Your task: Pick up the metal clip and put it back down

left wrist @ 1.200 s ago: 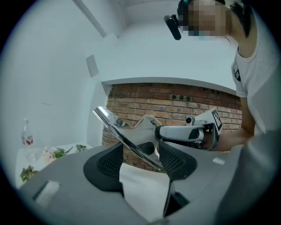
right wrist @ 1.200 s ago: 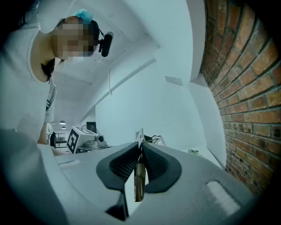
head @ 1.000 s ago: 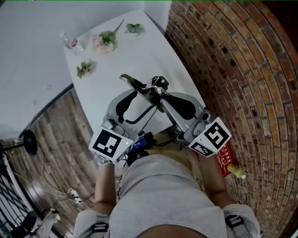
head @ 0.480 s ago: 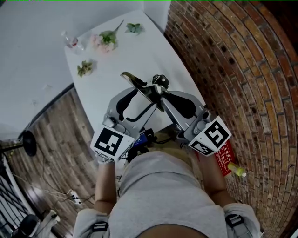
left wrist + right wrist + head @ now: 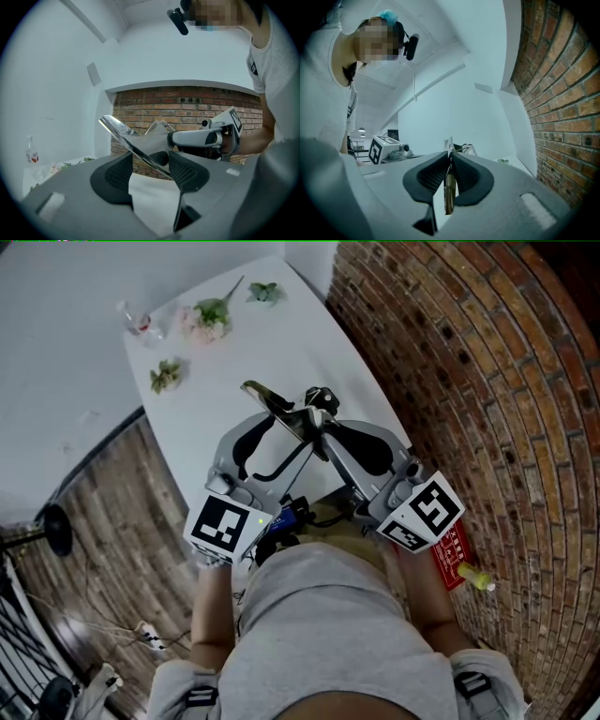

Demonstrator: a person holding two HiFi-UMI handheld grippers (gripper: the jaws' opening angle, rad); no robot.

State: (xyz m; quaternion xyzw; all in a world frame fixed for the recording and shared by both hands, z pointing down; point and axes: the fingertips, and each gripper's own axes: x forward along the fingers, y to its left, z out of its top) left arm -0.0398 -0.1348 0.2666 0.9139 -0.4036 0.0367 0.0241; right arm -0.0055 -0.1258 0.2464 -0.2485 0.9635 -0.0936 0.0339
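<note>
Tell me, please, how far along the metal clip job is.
Done: the metal clip is lifted off the table. In hand: the right gripper clamps it; the left gripper, jaws just closing slightly, stands open around its arm. Left: set it back down.

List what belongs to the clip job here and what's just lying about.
In the job:
clip
right gripper, shut on the clip
left gripper, jaws open round the clip and just closing a little, not yet gripping
table, to set it back on

Lying about:
pink flowers
green sprigs
small bottle
</note>
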